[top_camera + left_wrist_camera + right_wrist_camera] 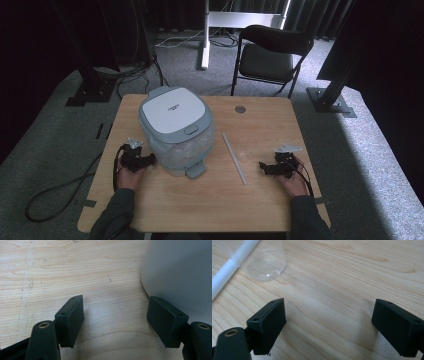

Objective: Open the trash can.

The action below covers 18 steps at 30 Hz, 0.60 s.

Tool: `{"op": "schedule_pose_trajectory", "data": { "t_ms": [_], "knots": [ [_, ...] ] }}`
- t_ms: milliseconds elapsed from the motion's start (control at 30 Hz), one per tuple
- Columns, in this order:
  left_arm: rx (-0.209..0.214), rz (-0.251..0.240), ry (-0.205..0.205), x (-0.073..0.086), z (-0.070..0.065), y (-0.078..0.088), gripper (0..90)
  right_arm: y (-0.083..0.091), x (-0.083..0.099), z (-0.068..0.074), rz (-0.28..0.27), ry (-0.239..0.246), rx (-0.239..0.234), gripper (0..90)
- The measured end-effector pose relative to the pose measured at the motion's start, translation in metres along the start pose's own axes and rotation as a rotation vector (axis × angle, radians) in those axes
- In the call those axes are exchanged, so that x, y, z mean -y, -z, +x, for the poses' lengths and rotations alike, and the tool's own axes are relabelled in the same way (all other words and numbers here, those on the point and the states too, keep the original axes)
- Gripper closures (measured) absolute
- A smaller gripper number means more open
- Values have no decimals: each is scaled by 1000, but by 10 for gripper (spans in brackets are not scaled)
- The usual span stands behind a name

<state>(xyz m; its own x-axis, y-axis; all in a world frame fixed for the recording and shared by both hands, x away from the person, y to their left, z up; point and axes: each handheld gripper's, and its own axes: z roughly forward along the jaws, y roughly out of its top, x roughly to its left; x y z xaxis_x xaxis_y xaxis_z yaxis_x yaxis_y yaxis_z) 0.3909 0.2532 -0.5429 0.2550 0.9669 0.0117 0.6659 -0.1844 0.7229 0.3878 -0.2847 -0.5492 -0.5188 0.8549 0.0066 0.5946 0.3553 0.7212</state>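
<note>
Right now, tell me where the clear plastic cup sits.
The clear plastic cup stands on the wooden table, right of centre in the high view, between the long white straw and the right gripper, just beside the straw.

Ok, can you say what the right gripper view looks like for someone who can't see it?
Two black jaws stand wide apart, open, over a wooden table. Beyond the left jaw stands a clear plastic cup, with a white straw lying slantwise beside it.

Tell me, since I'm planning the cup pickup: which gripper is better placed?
Right. The right gripper is open, with the cup just ahead by the straw; the left gripper sits by the bin.
</note>
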Motion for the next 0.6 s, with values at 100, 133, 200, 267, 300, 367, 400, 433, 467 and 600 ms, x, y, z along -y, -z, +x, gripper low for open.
{"op": "schedule_pose_trajectory", "data": {
  "t_ms": [100, 133, 200, 267, 300, 367, 400, 433, 467, 600],
  "knots": [
    [1, 2, -1, 0, 0, 0, 302, 1, 1, 0, 0, 4, -4, 111],
    [1, 2, -1, 0, 0, 0, 301, 1, 1, 0, 0, 5, -4, 111],
    [1, 2, -1, 0, 0, 0, 301, 1, 1, 0, 1, 3, -3, 111],
    [1, 2, -1, 0, 0, 0, 301, 1, 1, 1, 0, 2, -2, 111],
    [2, 1, -1, 0, 0, 0, 301, 1, 1, 1, 0, 2, -2, 111],
    [3, 1, -2, 0, 0, 1, 301, 1, 1, 1, 0, 2, -2, 111],
    [3, 1, -2, 0, 0, 1, 301, 2, 1, 1, 0, 1, -2, 111],
    [3, 1, -2, 0, 0, 1, 301, 2, 1, 1, 0, 1, -1, 111],
    [2, 1, -2, 0, 0, 1, 301, 2, 1, 1, 0, 1, -1, 111],
    [2, 1, -2, 0, 0, 1, 301, 2, 2, 1, 1, -5, 6, 131]
  ]
}}
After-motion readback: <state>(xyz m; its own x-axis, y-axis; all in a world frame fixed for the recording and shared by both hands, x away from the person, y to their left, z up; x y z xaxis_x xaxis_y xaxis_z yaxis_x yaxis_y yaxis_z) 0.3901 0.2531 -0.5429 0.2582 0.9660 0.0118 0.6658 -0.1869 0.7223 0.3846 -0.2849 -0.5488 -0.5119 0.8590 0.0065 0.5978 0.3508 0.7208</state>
